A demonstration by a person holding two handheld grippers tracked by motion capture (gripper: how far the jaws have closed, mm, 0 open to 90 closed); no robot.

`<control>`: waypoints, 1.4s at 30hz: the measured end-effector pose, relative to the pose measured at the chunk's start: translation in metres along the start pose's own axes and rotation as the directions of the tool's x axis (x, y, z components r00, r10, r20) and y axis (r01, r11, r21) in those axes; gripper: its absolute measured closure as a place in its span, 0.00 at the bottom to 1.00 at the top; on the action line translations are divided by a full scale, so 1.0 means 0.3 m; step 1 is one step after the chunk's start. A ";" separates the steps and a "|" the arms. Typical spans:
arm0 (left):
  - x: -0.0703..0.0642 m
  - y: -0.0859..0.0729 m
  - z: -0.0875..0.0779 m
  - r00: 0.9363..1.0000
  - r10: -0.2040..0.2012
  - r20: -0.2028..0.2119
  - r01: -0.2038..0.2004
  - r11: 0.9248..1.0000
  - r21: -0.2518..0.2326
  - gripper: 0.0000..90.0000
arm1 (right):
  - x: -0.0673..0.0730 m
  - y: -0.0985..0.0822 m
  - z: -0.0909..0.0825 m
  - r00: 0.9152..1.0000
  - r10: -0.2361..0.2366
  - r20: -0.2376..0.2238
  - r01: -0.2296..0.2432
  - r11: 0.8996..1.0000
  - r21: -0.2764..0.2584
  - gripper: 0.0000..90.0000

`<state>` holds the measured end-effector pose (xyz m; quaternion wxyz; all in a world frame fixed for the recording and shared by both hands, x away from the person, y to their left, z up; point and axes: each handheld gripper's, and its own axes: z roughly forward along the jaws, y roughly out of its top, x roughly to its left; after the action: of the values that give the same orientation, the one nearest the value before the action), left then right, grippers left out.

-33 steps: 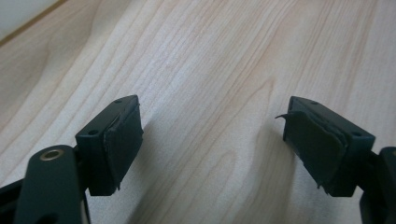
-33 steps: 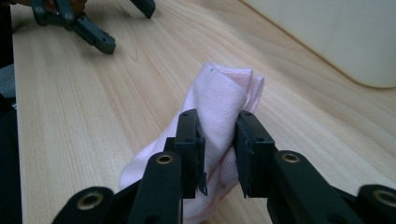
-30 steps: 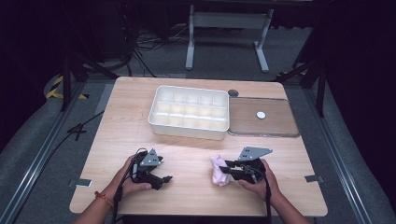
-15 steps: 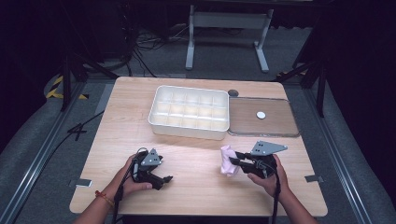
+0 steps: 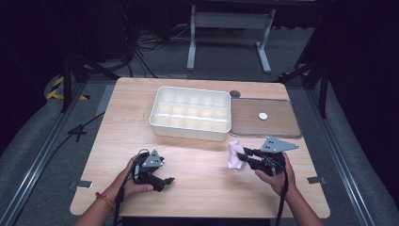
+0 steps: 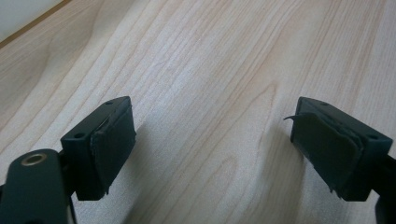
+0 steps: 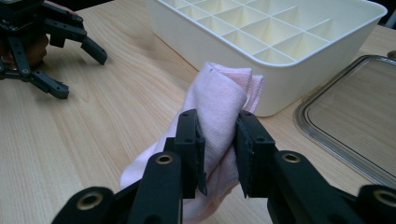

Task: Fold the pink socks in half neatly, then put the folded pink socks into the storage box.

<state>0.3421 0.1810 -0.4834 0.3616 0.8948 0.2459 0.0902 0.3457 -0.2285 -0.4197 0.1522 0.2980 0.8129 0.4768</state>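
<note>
The right gripper [image 7: 219, 154] pinches a pink cloth [image 7: 219, 100] near the table's [image 5: 197, 188] front right, lifted toward the tray [image 7: 275, 32]. The left gripper [image 6: 212, 144], spread wide, frames bare wood.

The table [image 5: 197, 188] is brightly lit from above against dark surroundings, with soft shadows and slightly grainy pictures.

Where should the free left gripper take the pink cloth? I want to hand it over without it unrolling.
Probably the upper rolled end of the pink cloth, above where the right gripper pinches its middle. That end stands clear, so the open left gripper could come from its own side, jaws across the roll.
</note>
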 end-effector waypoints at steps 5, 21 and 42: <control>0.001 0.000 0.000 1.000 0.003 0.000 -0.003 1.000 0.001 0.16 | -0.007 0.005 -0.005 1.000 0.003 0.010 -0.003 1.000 -0.008 0.81; -0.001 0.000 -0.001 1.000 0.002 -0.004 -0.002 1.000 0.003 0.16 | -0.042 0.027 -0.047 0.997 0.015 0.077 -0.010 0.998 -0.063 0.81; -0.005 -0.002 -0.005 1.000 0.001 -0.015 -0.001 1.000 0.008 0.16 | -0.053 0.039 -0.044 0.995 0.019 0.094 -0.010 0.996 -0.094 0.81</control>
<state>0.3400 0.1815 -0.4828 0.3562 0.8956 0.2485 0.0963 0.3551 -0.2432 -0.4037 0.2007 0.3185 0.7795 0.5006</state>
